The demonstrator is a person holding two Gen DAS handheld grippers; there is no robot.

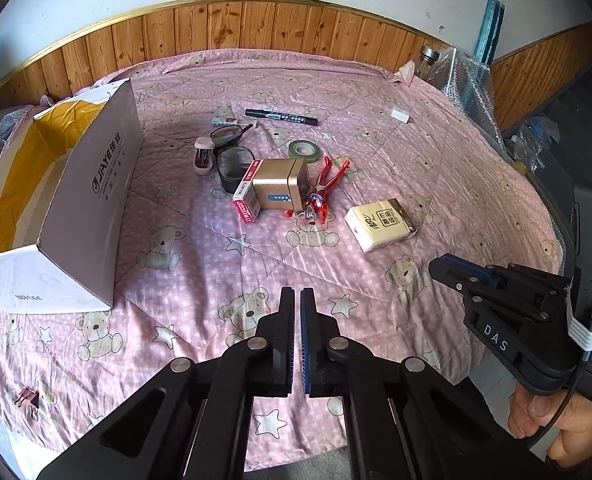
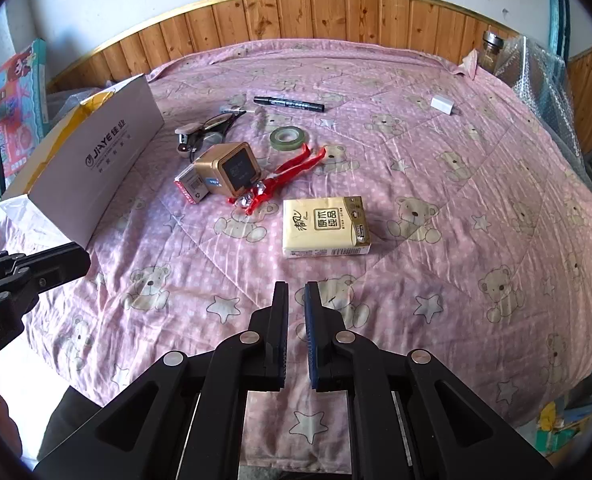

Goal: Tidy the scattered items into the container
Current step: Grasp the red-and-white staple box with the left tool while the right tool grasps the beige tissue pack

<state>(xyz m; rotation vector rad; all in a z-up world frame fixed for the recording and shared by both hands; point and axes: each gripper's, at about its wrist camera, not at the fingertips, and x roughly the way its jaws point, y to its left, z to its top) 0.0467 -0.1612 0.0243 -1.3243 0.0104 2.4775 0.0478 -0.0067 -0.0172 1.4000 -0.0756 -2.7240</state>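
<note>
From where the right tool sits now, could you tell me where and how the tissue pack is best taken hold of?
Grip the tissue pack across its short width, at mid-length, coming straight down from above with the right tool. It lies flat on the bedspread, apart from the other items, and looks soft, so opening the tool wider first seems wise.

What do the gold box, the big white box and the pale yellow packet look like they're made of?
Gold box: probably metal tin, judging by its smooth satin sheen and rounded corners. Big white box: cardboard, matte printed outside, with folded flaps and yellow tape inside. Pale yellow packet: likely tissues in thin, glossy plastic wrap.
</note>
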